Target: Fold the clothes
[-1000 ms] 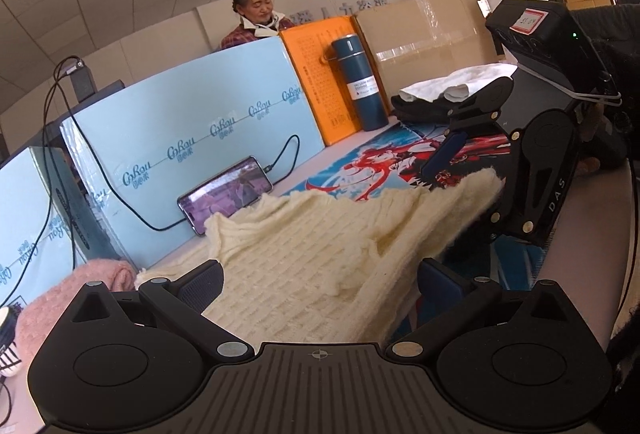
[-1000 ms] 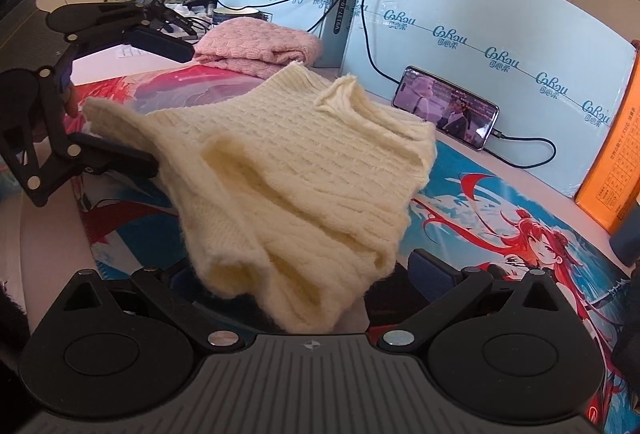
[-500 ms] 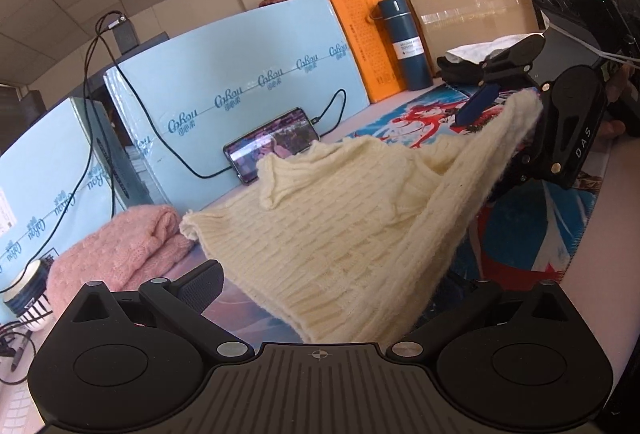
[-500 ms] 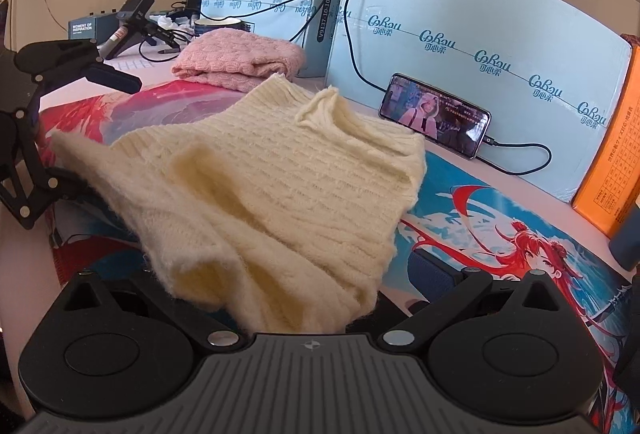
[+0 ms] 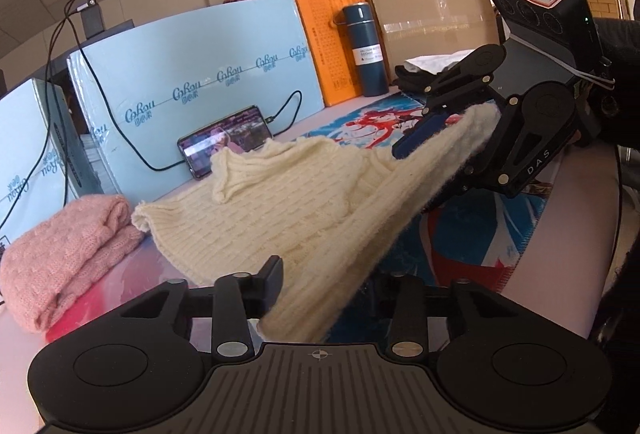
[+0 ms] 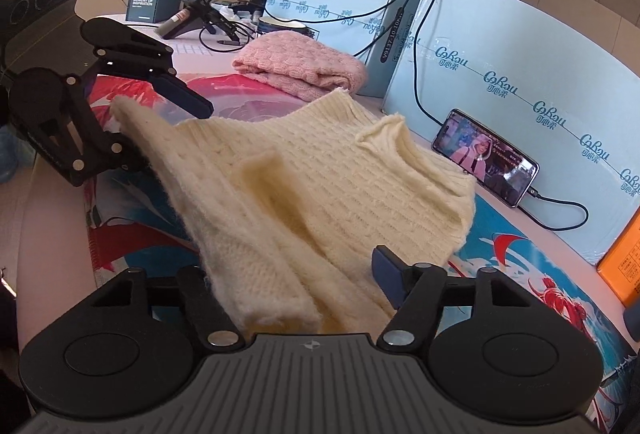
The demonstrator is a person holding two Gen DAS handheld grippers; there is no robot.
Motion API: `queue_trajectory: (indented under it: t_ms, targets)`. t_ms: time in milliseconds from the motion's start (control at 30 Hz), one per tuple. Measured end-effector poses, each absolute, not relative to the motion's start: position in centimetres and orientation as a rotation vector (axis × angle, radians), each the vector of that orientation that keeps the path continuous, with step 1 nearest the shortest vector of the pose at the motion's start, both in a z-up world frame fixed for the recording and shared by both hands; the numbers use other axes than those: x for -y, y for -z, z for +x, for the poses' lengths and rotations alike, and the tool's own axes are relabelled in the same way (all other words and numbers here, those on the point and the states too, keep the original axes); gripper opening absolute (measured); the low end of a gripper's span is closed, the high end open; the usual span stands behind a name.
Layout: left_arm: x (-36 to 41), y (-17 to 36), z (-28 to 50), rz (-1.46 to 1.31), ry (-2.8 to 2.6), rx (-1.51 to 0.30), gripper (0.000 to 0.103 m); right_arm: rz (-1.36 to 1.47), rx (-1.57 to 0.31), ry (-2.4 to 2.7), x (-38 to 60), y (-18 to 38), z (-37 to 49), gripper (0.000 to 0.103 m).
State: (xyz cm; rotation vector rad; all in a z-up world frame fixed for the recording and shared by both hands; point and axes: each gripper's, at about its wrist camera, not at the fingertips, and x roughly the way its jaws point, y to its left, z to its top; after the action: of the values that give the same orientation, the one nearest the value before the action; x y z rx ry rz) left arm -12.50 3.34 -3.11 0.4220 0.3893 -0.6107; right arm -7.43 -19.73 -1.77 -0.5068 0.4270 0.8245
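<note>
A cream knit sweater (image 5: 304,201) lies on the printed mat, its collar toward the blue boards; it also shows in the right wrist view (image 6: 320,177). My left gripper (image 5: 320,298) is shut on the sweater's near hem corner and holds it lifted. My right gripper (image 6: 296,294) is shut on the other hem corner and a folded sleeve. Each gripper shows in the other's view: the right gripper (image 5: 460,141) and the left gripper (image 6: 132,129), each with cream fabric between its fingers.
A folded pink sweater (image 5: 60,254) lies at the left of the mat. A phone (image 5: 224,145) leans on light blue boards (image 5: 192,81) at the back. A dark blue flask (image 5: 366,49), orange board and cardboard stand further right. A person sits behind the boards.
Both grippers have closed on the sweater's hem corners and lifted them, carrying the hem up and toward the collar. The jaws look narrower than a second ago.
</note>
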Motion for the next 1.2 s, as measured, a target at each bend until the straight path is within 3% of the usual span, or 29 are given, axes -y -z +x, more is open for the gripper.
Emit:
queue_trajectory:
  t_ms: [67, 200, 467, 700, 900, 1200]
  targets:
    - [-3.3, 3.2, -12.8, 0.419, 0.629, -0.397, 0.022, -0.494, -0.43, -0.846, 19.9, 1.6, -7.8, 0.04]
    - [-3.5, 2.7, -13.9, 0.394, 0.68, -0.404, 0.02, -0.462, -0.438, -0.896, 20.7, 1.0, -8.9, 0.028]
    - [-6.0, 0.7, -16.1, 0.252, 0.79, -0.34, 0.021, -0.344, -0.402, -1.058, 23.2, -1.6, -11.9, 0.024]
    - [-8.3, 2.0, -12.2, -0.021, 0.65, -0.326, 0.028, -0.217, -0.388, -0.963, 23.3, -1.5, -7.8, 0.024]
    - [-9.7, 0.5, -8.0, -0.241, 0.509, -0.29, 0.028, -0.139, -0.281, -0.822, 22.5, -3.3, -5.1, 0.023]
    - [-8.1, -2.1, -1.5, -0.212, 0.414, -0.281, 0.026, -0.117, -0.231, -0.653, 20.0, -4.8, 0.2, 0.018]
